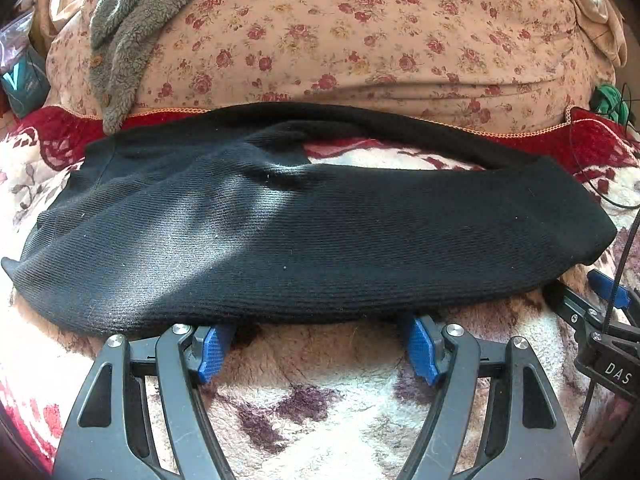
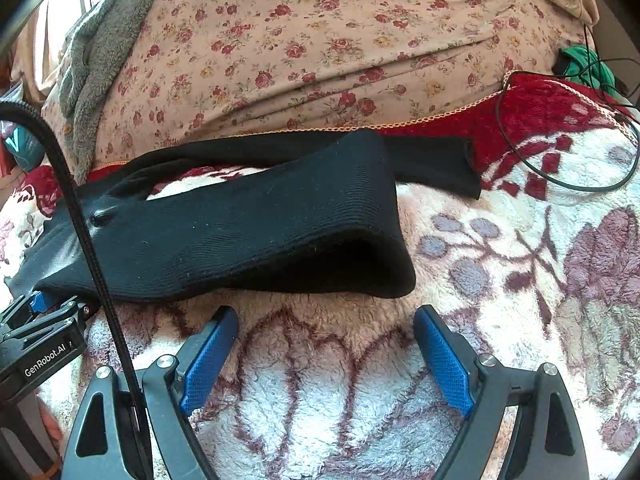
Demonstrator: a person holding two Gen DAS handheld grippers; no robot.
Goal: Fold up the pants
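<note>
Black pants (image 1: 304, 232) laid crosswise over a fleecy floral blanket (image 1: 320, 396), legs doubled, folded end puffed open at 3 o'clock. Floral quilt (image 1: 360, 40) heaped behind at 12, grey fleece (image 1: 120, 40) draped at 11. Left gripper (image 1: 316, 346) at 6 o'clock, jaws spread, blue pads (image 1: 422, 346) at the near hem, possibly tucked just under it. Right gripper (image 2: 326, 354) spread wide, clear of the cloth. Black cable (image 2: 560, 152) looped at 2.

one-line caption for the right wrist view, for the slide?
Open right gripper hovers over the fleece blanket just short of the near leg cuff of the black pants.
</note>
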